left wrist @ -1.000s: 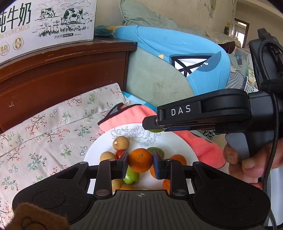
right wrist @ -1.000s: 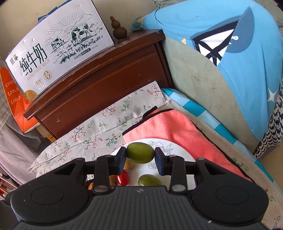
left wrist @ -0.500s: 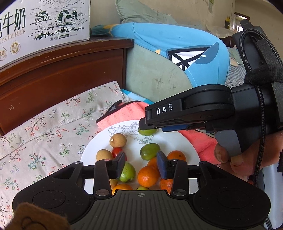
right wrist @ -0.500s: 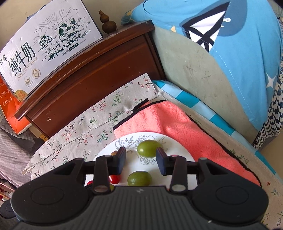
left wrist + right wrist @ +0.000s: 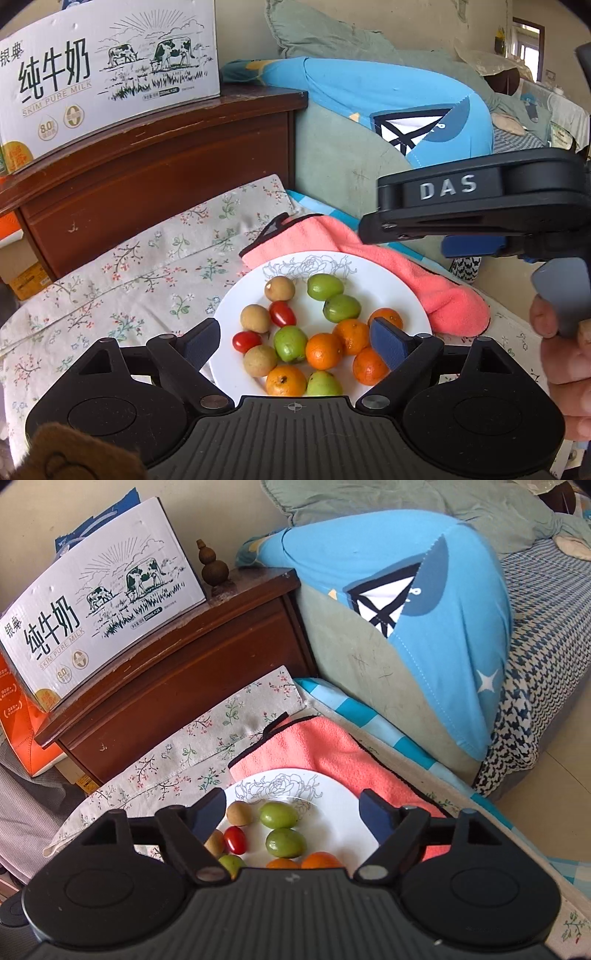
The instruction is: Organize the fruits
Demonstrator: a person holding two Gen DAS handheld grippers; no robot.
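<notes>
On the round white china plate point(image 5: 402, 295) with a grey rose drawing at its rim lie small oranges point(image 5: 324, 350), green oval fruits point(image 5: 325, 287), red cherry tomatoes point(image 5: 282, 313) and tan round fruits point(image 5: 279, 288). The plate rests on a coral-pink towel point(image 5: 436, 291) and a floral cloth point(image 5: 147, 266). Above it the left gripper point(image 5: 295, 341) and right gripper point(image 5: 291, 810) hang, jaws just spread wide, pressing on no fruit. A brown wooden cabinet point(image 5: 177, 675) carries a white milk carton point(image 5: 99, 602).

Black left gripper point(image 5: 293, 341) with blue pads, ribbed body, silver screws, right gripper point(image 5: 291, 812) embossed DAS
</notes>
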